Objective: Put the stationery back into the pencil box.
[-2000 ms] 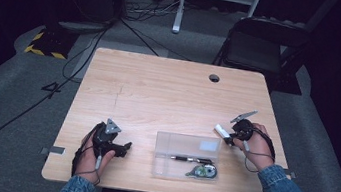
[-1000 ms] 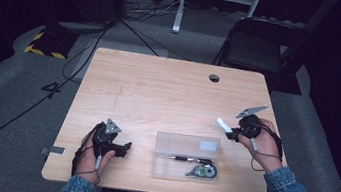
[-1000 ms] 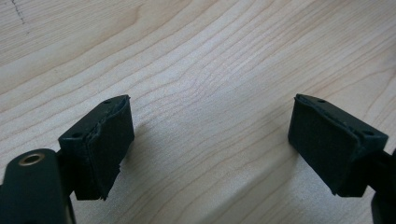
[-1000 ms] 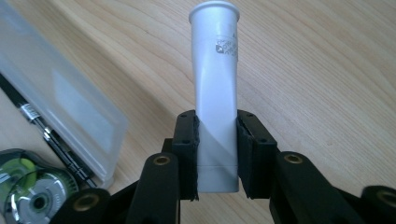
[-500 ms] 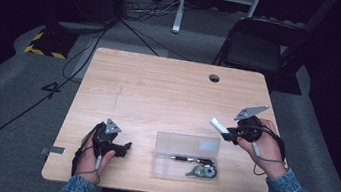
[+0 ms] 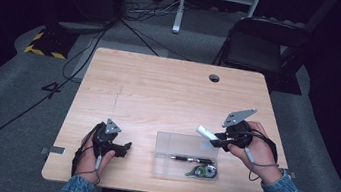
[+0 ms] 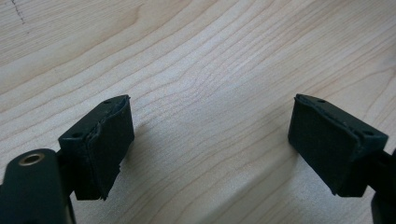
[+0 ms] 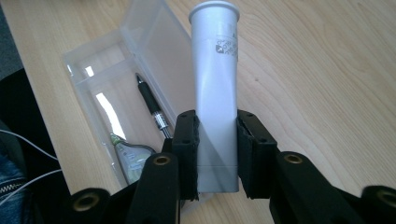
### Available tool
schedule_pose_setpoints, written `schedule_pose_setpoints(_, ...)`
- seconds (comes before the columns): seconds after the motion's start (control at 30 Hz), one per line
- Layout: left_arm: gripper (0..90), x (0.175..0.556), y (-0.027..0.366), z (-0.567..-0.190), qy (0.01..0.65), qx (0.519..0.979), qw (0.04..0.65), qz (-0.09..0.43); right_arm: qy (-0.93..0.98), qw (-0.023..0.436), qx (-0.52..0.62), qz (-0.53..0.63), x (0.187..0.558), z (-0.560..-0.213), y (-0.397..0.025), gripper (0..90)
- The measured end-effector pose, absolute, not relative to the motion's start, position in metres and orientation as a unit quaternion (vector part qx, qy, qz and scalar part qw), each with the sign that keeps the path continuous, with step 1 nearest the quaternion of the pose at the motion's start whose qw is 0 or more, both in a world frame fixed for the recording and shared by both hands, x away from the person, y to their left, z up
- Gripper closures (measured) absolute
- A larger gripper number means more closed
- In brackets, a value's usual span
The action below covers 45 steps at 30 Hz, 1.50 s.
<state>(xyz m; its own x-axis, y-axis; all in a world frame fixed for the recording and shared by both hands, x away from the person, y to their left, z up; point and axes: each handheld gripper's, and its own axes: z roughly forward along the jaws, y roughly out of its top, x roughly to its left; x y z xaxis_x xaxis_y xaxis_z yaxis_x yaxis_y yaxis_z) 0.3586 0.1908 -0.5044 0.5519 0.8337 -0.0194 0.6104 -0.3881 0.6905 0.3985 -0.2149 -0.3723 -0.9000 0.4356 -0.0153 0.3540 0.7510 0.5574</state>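
Observation:
A clear plastic box (image 6: 168,142) lies near the table's front edge with a black pen (image 6: 190,159) and a green-and-white tape dispenser (image 6: 202,170) inside. My right gripper (image 6: 217,139) hovers just above the box's right end, shut on a white tube (image 6: 205,132). In the right gripper view the white tube (image 8: 215,79) stands between the pads, over the box (image 8: 156,37), the pen (image 8: 150,100) and the dispenser (image 8: 131,157). My left gripper (image 6: 124,148) rests on the table at the front left, open, with bare wood between its pads (image 7: 109,140).
The wooden table (image 6: 159,89) has a round cable hole (image 6: 214,78) at the back right. A black chair (image 6: 261,48) stands behind the table, and cables run over the grey floor at the left.
My right gripper has carried the white tube leftward and slightly forward, from the table's right edge toward the clear box. The left gripper has stayed still.

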Motion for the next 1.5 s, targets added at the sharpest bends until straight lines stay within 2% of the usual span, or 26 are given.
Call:
schedule_pose_setpoints(0.7,14.7,0.359,0.191,-0.505,0.443,0.815,0.333,0.168,0.959,0.042,0.123,0.253,0.382,-0.383,-0.178,71.4)
schedule_pose_setpoints(1.5,14.6,0.359,0.191,-0.505,0.442,0.816,0.333,0.168,0.982,0.006,0.052,0.184,0.373,-0.422,-0.14,71.4)
